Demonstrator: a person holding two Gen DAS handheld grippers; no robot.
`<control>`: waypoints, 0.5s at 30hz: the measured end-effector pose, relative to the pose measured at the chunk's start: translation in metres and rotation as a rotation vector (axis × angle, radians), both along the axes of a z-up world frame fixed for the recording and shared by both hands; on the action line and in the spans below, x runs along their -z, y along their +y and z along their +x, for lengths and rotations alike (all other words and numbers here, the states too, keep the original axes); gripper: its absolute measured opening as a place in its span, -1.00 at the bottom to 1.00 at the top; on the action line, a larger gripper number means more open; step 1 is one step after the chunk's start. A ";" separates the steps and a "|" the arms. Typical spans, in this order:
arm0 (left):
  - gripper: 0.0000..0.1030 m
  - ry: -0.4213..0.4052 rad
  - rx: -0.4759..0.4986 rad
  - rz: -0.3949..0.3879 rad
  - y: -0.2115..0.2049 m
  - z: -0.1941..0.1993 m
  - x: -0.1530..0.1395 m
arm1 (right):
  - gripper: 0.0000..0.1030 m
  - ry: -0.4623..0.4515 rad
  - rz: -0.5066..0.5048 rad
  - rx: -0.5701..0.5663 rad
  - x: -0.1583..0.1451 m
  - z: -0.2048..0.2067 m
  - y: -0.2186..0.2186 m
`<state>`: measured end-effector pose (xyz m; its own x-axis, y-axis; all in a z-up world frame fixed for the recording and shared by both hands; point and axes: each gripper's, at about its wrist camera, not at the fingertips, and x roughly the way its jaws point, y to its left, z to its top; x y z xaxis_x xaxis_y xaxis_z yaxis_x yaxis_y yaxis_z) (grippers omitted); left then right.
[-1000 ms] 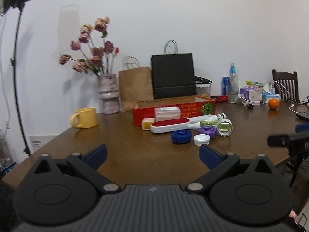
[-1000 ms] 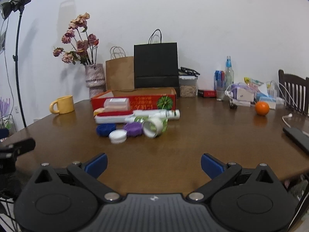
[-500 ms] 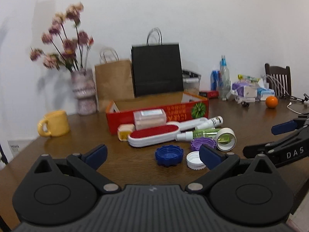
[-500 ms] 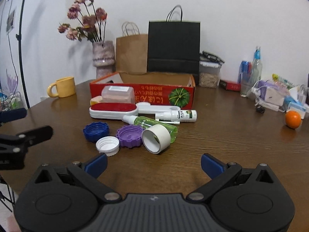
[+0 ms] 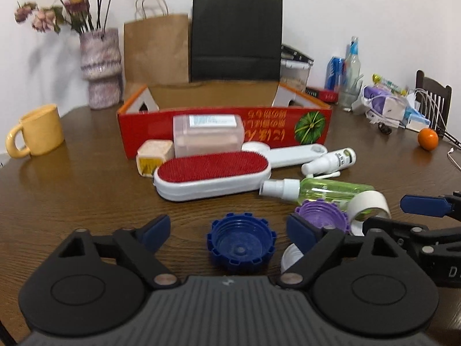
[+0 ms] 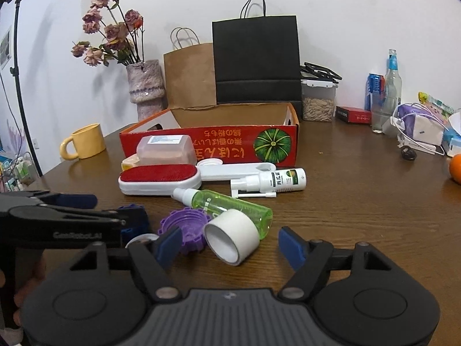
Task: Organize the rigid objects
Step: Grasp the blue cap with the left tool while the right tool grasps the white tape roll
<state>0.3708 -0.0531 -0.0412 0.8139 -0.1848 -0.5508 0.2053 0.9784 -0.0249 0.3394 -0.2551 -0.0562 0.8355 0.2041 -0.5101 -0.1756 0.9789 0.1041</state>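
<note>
My left gripper (image 5: 229, 232) is open, its fingers on either side of a blue cap (image 5: 241, 243). My right gripper (image 6: 233, 243) is open around a white tape roll (image 6: 232, 236). Beside these lie a purple cap (image 5: 321, 214), a white cap (image 5: 291, 259), a green spray bottle (image 6: 227, 206), a white spray bottle (image 6: 273, 180), a red lint brush (image 5: 211, 174), a clear plastic box (image 5: 208, 134) and a small yellow cube (image 5: 154, 158). Behind them stands an open red cardboard box (image 5: 224, 127).
A yellow mug (image 5: 36, 134) stands at the left, a vase of flowers (image 5: 99, 66) and paper bags (image 5: 236, 33) at the back. Bottles, cables and an orange (image 5: 428, 139) crowd the right side. A chair (image 5: 433, 93) stands far right.
Both grippers have moved forward and down to the pile; the blue cap now lies between the left fingers and the tape roll between the right fingers.
</note>
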 end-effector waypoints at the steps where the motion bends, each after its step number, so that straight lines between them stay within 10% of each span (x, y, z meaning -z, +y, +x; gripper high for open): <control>1: 0.62 0.022 0.001 -0.002 0.000 0.005 0.002 | 0.35 0.001 -0.002 -0.001 0.001 0.003 0.000; 7: 0.11 0.081 -0.009 -0.005 0.003 0.012 0.009 | -0.49 0.041 0.031 0.010 0.005 0.015 -0.006; 15: 0.04 0.014 -0.034 -0.004 0.007 -0.010 -0.003 | -0.90 0.035 0.011 0.008 0.005 0.000 -0.007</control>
<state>0.3610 -0.0459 -0.0382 0.8122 -0.1588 -0.5614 0.1712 0.9848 -0.0310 0.3391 -0.2623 -0.0612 0.8186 0.2038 -0.5369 -0.1641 0.9790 0.1213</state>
